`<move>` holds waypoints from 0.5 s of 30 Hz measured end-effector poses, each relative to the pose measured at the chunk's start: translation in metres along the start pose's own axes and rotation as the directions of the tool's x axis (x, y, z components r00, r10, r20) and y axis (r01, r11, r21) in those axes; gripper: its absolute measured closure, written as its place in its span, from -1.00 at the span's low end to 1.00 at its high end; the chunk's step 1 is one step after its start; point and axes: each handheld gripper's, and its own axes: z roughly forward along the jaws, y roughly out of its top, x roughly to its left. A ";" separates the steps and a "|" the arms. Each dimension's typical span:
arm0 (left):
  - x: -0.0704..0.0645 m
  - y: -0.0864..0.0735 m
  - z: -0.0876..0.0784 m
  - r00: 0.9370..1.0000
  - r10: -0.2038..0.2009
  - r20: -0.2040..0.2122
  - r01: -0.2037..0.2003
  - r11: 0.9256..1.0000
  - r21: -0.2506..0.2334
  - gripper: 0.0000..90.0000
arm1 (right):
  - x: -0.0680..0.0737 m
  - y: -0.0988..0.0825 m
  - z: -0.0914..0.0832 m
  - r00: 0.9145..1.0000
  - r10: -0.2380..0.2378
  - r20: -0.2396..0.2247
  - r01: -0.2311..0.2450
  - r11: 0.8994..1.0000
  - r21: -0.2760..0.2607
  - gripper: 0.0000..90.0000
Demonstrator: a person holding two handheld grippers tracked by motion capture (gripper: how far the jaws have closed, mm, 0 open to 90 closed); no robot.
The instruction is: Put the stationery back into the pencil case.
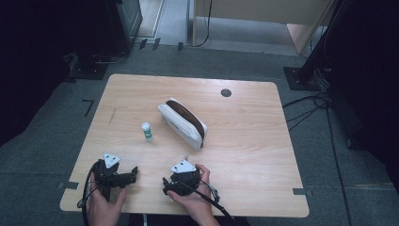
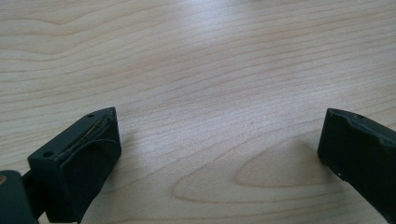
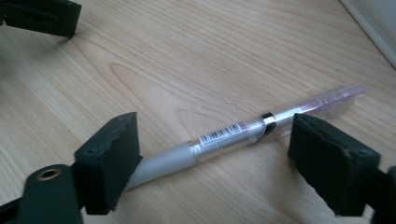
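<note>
**Right gripper poised over a pen on a wooden table**

A person sits at a light wooden table (image 1: pixel 244 155), holding a two-jaw gripper in each hand. The right gripper (image 3: pixel 212 158) rests low at the near edge, its jaws apart with a grey pen (image 3: pixel 224 137) lying on the wood between them; the pads do not press on it. The pen has a barcode label, a silver ring and a clear pinkish cap. The left gripper (image 2: pixel 219 149) sits just beside the right one, its jaws wide apart over bare wood.

Farther up the table lie a white pouch (image 1: pixel 183 123) with a brown zip opening and, near it, a small white tube (image 1: pixel 147 132) with green markings. Both are well apart from the grippers, so nothing blocks the pen.
</note>
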 end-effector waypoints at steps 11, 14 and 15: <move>0.000 0.000 0.000 1.000 0.000 0.000 0.000 1.000 0.000 -1.00 | 0.007 0.003 0.003 0.998 -0.017 -0.055 0.015 1.000 -0.028 0.06; 0.000 0.000 0.000 1.000 0.000 0.000 0.000 1.000 0.000 -1.00 | 0.005 0.004 0.004 0.996 -0.028 -0.079 0.026 0.999 -0.027 0.30; 0.000 0.000 0.000 1.000 0.000 0.000 0.000 1.000 0.000 -1.00 | 0.003 0.005 0.004 0.995 -0.029 -0.095 0.026 0.999 -0.026 0.44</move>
